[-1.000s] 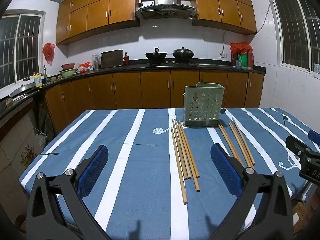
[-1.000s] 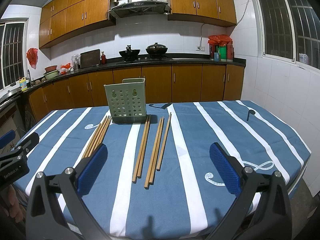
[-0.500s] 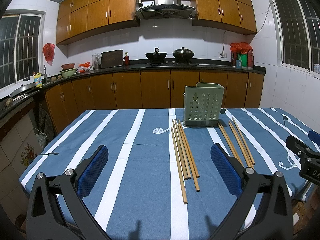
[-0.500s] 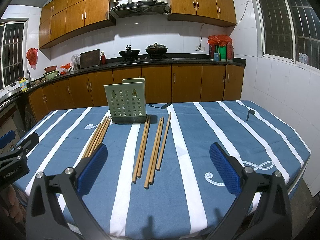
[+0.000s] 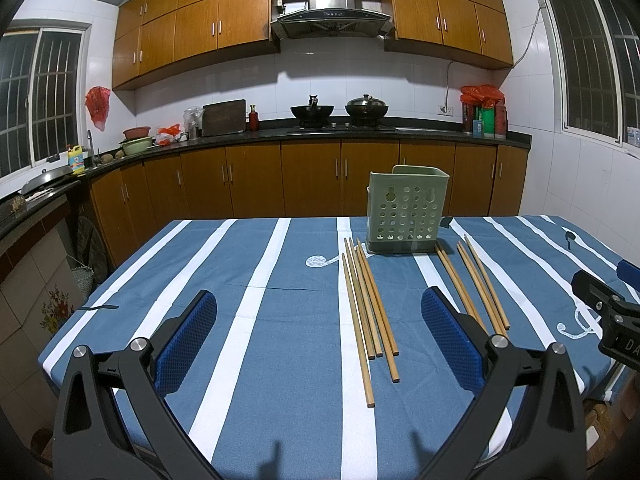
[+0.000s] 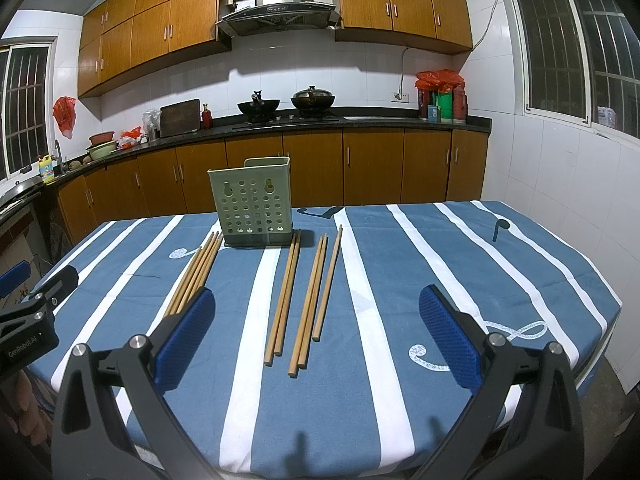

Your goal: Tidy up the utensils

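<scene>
A kitchen with brown cupboards and a dark counter is running along the back wall, and in front of it a table is wearing a blue cloth with white stripes. Near the far edge a pale green holder full of round holes is standing upright, and wooden chopsticks are lying flat on the cloth in two loose groups fanning back from its base: a left bunch reaching furthest toward the cameras, and a right bunch spread in pairs with one stick apart. They are likely laid out this way so each claw can work its own side and drop sticks into the holder. The left claw is hanging above the near part of the table with its blue pads spread wide, holding and touching nothing, the left bunch showing between the pads. The right claw is likewise gaping wide and empty over the near ends of the right bunch. Judging from this, no stick is in the holder yet and the sorting is only about to begin.
</scene>
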The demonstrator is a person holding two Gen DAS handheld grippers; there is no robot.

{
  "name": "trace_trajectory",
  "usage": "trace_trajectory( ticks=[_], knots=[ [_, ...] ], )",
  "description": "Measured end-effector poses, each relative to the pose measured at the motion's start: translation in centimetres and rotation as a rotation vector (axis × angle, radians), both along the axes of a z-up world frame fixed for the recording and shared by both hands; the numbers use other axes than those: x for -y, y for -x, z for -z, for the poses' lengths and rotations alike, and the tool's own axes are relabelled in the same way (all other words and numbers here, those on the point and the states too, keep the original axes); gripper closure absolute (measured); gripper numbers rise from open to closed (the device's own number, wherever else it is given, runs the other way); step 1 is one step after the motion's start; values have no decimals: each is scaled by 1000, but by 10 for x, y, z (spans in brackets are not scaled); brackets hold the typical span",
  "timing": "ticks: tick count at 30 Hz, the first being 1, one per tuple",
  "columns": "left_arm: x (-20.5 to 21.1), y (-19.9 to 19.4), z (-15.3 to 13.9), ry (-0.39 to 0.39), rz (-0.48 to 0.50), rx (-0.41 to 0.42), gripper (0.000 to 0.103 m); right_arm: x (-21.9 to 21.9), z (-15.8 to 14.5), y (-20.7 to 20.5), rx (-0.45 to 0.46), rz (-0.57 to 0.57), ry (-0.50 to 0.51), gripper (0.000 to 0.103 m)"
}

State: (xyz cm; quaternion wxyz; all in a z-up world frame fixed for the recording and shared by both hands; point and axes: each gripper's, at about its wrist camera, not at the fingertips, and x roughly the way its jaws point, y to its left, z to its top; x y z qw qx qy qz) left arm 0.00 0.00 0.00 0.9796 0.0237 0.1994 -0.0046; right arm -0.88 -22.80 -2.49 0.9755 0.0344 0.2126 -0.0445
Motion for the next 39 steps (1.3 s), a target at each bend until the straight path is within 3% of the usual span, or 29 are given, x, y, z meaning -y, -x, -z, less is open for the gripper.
trace_trajectory(
  ticks=[39],
  knots=[
    [0, 0, 0, -1, 0, 0, 2, 2, 2, -2, 1, 0, -2, 4]
  ],
)
